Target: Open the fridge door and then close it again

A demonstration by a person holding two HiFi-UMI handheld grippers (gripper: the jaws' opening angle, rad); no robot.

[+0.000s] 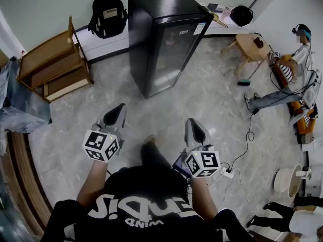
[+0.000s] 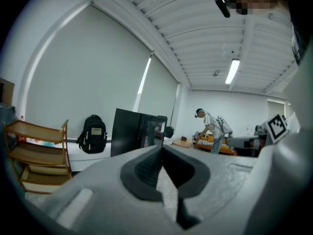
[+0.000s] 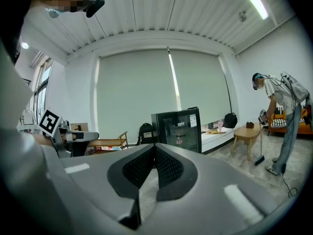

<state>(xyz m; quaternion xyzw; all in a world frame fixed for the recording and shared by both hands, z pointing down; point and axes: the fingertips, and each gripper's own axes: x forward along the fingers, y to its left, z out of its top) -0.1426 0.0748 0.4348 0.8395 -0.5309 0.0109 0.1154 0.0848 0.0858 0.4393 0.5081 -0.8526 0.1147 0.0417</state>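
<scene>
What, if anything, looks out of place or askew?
Nothing stands out. The fridge stands upright, door shut. The left gripper and right gripper are shut, empty, short of it. A cable trails across the floor.

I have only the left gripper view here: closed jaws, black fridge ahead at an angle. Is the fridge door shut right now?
Observer: Yes. The right gripper view sees the glass door more frontally, flush on the fridge.
Operator: And the right gripper?
Observer: The right gripper has its jaws together, nothing between them.
Operator: Is either gripper at the door?
Observer: No. The head view shows a stretch of floor between the fridge and both the left gripper and the right.
</scene>
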